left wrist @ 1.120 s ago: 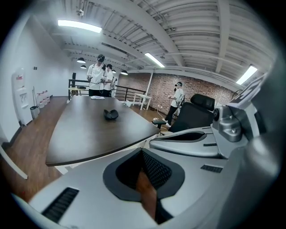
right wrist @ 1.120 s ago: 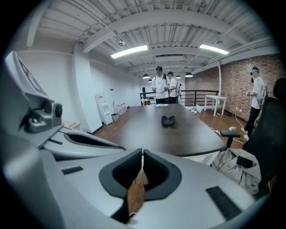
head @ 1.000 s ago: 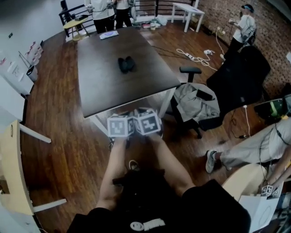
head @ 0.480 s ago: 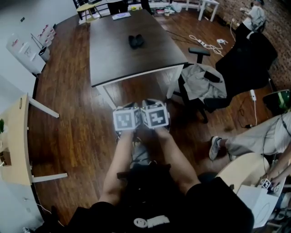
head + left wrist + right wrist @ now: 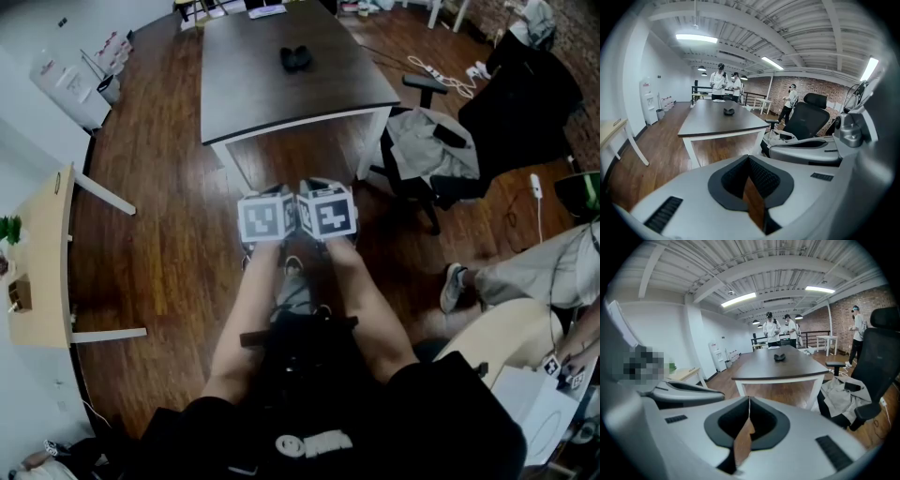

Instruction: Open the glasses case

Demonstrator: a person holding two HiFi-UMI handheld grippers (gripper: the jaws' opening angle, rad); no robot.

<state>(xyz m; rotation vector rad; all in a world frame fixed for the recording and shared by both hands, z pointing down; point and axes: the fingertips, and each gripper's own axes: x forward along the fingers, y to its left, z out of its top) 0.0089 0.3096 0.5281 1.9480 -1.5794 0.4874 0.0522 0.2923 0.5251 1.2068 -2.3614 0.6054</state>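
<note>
The glasses case (image 5: 296, 58) is a small dark object lying on the far half of the dark table (image 5: 253, 89). It also shows small and distant as the case (image 5: 729, 111) in the left gripper view and the case (image 5: 779, 357) in the right gripper view. My left gripper (image 5: 267, 214) and right gripper (image 5: 326, 208) are held side by side over the wooden floor, short of the table's near edge. The left gripper (image 5: 749, 159) is shut with nothing between its pads. So is the right gripper (image 5: 749, 401).
An office chair with a grey jacket (image 5: 427, 150) stands at the table's right corner, and a black chair (image 5: 525, 103) is behind it. A seated person's leg (image 5: 520, 272) is at the right. A light wooden desk (image 5: 37, 253) is on the left. People (image 5: 725, 84) stand beyond the table's far end.
The table and case have slid upward in the head view. The grippers, which overlapped the table's near edge, now show bare floor ahead of them. Both stay shut and together.
</note>
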